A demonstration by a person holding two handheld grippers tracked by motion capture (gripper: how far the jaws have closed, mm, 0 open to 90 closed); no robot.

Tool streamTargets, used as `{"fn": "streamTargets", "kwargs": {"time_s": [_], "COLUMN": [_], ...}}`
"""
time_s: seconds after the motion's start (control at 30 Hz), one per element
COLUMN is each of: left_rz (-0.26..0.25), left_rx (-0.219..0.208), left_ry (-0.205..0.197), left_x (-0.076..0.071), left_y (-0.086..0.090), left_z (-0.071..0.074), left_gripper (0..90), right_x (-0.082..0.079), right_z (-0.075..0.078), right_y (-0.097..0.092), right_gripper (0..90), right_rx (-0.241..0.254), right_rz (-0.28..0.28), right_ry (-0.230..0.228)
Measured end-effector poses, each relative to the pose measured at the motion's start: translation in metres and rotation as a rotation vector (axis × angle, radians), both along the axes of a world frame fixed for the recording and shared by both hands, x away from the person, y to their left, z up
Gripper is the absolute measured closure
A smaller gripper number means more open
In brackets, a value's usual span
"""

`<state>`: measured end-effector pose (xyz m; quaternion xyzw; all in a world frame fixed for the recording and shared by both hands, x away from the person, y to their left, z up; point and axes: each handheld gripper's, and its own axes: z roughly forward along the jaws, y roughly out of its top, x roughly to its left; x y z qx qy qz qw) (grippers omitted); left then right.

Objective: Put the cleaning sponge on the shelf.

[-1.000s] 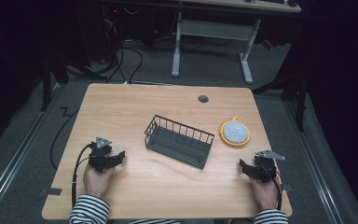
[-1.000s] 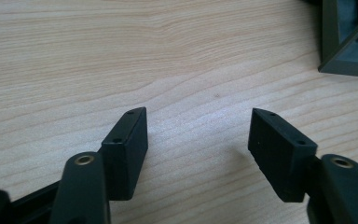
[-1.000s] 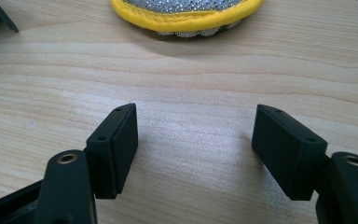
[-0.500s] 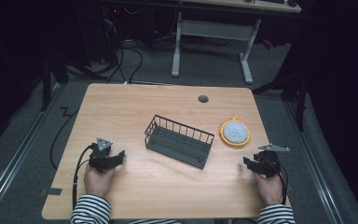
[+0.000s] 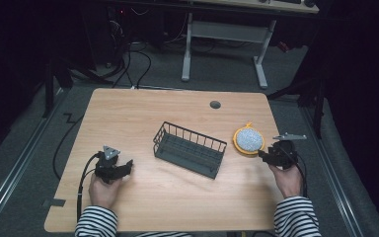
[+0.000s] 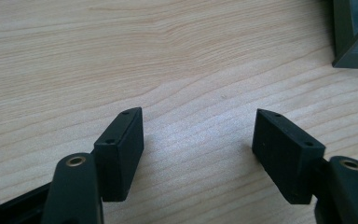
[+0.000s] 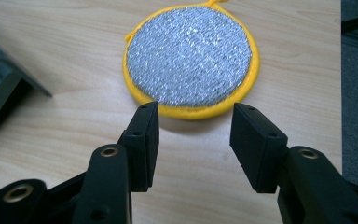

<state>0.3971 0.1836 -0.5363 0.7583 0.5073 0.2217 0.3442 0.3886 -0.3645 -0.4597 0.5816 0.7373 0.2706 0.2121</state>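
Observation:
A round scouring pad (image 5: 248, 140) with a silver face and a yellow rim lies flat on the wooden table (image 5: 143, 113), right of a dark grey wire basket (image 5: 190, 148). My right gripper (image 5: 262, 155) hovers just off the pad's near right edge. In the right gripper view the pad (image 7: 191, 60) lies just ahead of the right gripper (image 7: 195, 116), whose jaws have just been closing and stand apart with nothing between them. My left gripper (image 5: 126, 165) rests low at the front left. In its own view the left gripper (image 6: 198, 126) is open over bare wood, its jaws just opening wider.
A corner of the basket (image 6: 354, 37) sits ahead and to the right of the left gripper. The basket's end (image 7: 0, 93) is at the left in the right gripper view. The table's right edge (image 7: 341, 93) runs close beside the pad. A cable hole (image 5: 215, 104) is at the back.
My right hand has risen and moved forward from the table's front right toward the pad, and its jaws have narrowed. The left hand has stayed in place.

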Motion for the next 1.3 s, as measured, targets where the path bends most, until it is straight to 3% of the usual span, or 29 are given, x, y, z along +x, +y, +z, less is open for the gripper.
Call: {"fn": "streamTargets", "kwargs": {"time_s": [0.33,0.47,0.77,1.03,1.3], "left_rz": [0.001,0.0,-0.001,-0.004,-0.005], "left_rx": [0.001,-0.001,0.0,0.001,0.001], "left_ry": [0.0,0.001,0.001,0.0,0.001], "left_x": [0.0,0.0,0.0,0.0,0.0], "left_y": [0.0,0.0,0.0,0.0,0.0], "left_z": [0.0,0.0,0.0,0.0,0.0], "left_gripper": [34.5,34.3,34.2,33.9,33.9], "right_x": [0.03,0.04,0.067,0.089,0.103], "right_z": [0.012,0.015,0.02,0.008,-0.011], "right_y": [-0.007,-0.005,-0.001,-0.002,-0.01], "right_gripper": [50.3,50.1,48.9,46.0,44.1], "right_rx": [0.036,-0.017,-0.046,-0.067,-0.018], "right_rz": [-0.03,-0.042,-0.056,-0.078,-0.113], "right_ry": [0.03,0.025,0.058,0.117,0.178]}}
